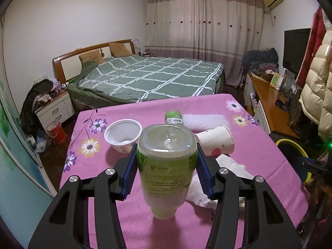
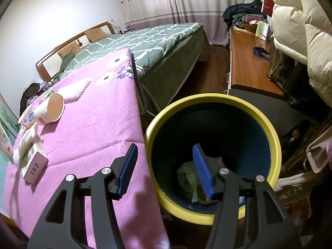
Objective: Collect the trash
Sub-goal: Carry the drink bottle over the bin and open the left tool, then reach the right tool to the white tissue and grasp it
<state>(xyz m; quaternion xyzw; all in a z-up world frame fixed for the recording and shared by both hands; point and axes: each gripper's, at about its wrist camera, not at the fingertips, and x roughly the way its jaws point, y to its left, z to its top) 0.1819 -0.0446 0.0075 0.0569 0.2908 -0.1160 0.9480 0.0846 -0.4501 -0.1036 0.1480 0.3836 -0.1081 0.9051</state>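
Clamped between the jaws of the left gripper [image 1: 167,172], a green-labelled bottle [image 1: 166,166] is held above the counter [image 1: 259,149]; the right gripper [image 2: 165,168] is kept partly open and empty over the yellow-rimmed bin [image 2: 207,98].

Both views are evenly lit by soft indoor light, slightly dim and cool. Ahead of the tongs the curtain [image 1: 203,20] glows faintly. Soft shadows fall on the pink cloth [image 1: 259,145] beneath the tongs. Fisheye bending curves the walls, with black vignette corners. The bin [image 2: 211,101] interior is dark; focus stays sharp.
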